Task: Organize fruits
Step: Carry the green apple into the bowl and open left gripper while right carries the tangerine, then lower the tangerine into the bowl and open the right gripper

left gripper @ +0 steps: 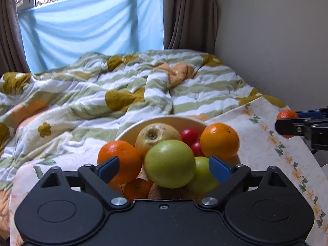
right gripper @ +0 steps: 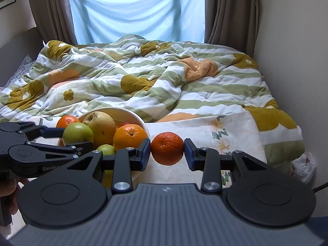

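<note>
A cream bowl [left gripper: 164, 121] on the floral cloth is heaped with fruit. It holds a green apple [left gripper: 169, 163], two oranges [left gripper: 219, 141], a yellowish apple [left gripper: 155, 136], small red fruits [left gripper: 189, 136] and more fruit underneath. My left gripper [left gripper: 164, 160] stands open, its blue pads on either side of the top green apple and clear of it. The right wrist view shows the same gripper [right gripper: 75, 139] around that apple [right gripper: 77, 134]. To the right of the bowl [right gripper: 131, 112], my right gripper [right gripper: 167, 143] is shut on a tangerine [right gripper: 167, 150] held just above the cloth.
The floral cloth [right gripper: 215, 131] covers the near end of a bed with a rumpled striped quilt [right gripper: 143, 78]. A wall runs close along the right. A plastic bag [right gripper: 303, 164] lies at the bed's right edge. A hand [right gripper: 8, 192] shows at lower left.
</note>
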Demonstrator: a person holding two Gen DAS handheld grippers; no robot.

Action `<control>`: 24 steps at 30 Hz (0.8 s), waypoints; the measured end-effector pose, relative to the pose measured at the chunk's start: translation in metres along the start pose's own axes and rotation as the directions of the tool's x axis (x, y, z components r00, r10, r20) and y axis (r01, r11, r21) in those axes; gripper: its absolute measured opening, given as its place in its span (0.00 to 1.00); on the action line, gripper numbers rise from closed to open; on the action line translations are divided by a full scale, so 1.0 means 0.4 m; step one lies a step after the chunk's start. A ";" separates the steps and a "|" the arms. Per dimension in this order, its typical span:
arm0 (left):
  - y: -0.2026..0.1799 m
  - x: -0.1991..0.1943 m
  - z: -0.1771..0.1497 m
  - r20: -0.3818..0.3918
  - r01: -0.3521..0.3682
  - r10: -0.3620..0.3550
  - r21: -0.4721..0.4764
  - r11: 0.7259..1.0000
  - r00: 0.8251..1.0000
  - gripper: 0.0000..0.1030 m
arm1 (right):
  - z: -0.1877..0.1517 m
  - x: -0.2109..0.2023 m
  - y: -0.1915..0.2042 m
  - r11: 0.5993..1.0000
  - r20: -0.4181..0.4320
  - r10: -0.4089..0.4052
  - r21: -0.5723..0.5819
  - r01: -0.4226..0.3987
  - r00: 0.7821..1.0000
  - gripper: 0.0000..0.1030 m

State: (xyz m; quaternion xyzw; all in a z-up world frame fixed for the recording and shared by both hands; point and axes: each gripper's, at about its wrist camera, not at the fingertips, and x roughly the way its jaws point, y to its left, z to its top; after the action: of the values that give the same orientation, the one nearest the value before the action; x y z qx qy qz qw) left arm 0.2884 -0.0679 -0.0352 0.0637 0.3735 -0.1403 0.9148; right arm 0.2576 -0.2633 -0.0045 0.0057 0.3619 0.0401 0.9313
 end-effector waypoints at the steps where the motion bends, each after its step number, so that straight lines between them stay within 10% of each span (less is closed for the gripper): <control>1: -0.003 -0.005 0.001 -0.001 -0.001 0.001 0.007 1.000 1.000 0.94 | 0.000 0.001 0.000 1.000 0.001 0.001 0.000 -0.001 1.000 0.49; 24: 0.100 -0.214 -0.131 -0.052 -0.233 0.229 -0.105 0.967 0.972 1.00 | -0.055 0.039 0.169 0.975 -0.075 0.191 -0.100 -0.198 0.979 0.49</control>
State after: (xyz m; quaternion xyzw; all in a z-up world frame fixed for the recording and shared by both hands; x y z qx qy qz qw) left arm 0.2074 -0.0005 -0.0120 0.0587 0.3885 -0.0106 0.9195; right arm 0.2492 -0.1950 -0.0287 -0.0099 0.3871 0.1504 0.9096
